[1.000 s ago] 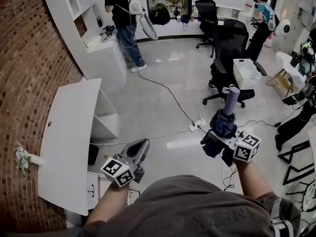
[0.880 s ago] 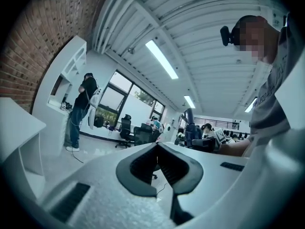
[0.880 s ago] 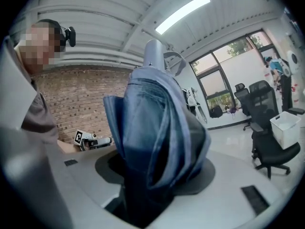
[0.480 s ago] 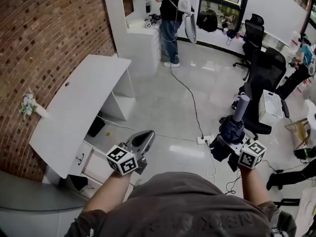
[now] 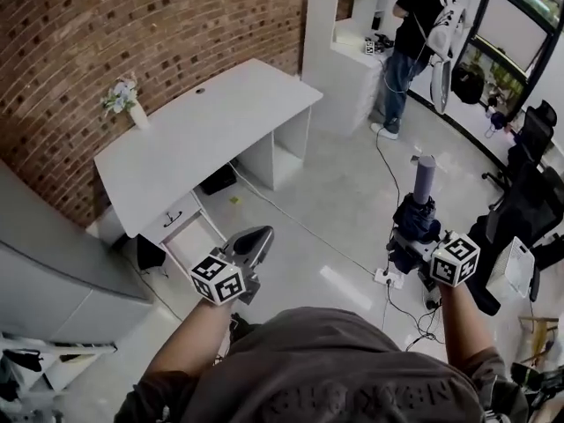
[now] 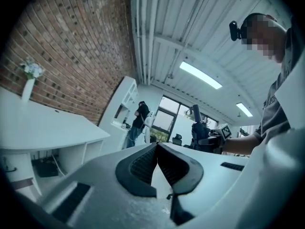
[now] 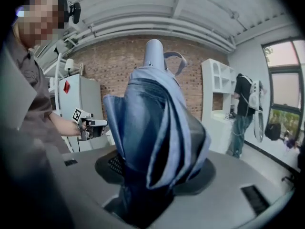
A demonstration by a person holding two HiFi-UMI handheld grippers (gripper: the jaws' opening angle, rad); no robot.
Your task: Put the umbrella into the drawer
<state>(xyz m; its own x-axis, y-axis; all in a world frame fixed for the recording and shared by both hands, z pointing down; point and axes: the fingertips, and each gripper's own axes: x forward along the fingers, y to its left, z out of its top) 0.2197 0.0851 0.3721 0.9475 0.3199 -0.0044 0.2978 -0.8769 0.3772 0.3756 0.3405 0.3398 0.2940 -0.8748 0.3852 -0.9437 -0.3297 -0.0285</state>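
My right gripper (image 5: 411, 241) is shut on a folded dark blue umbrella (image 5: 416, 218), which stands upright with its lilac handle (image 5: 425, 176) on top. In the right gripper view the umbrella (image 7: 153, 128) fills the space between the jaws and hides the pads. My left gripper (image 5: 255, 237) is held out over the floor, shut with its pad tips touching and nothing between them (image 6: 157, 146). The white desk (image 5: 231, 104) stands against the brick wall. Its drawer front (image 5: 173, 221), with a small handle, is under the near end, ahead and left of the left gripper.
A small vase of flowers (image 5: 124, 100) stands on the desk. A person with a backpack (image 5: 417, 23) is at a white shelf unit (image 5: 339, 33). Cables and a power strip (image 5: 385, 278) lie on the floor. Office chairs (image 5: 529, 196) and a white basket (image 5: 511, 269) are at right, a grey cabinet (image 5: 53, 276) at left.
The view has swung left from the office chairs to the brick wall and desk. Both grippers moved with it; the right one still holds the umbrella upright, and the left one stays shut.
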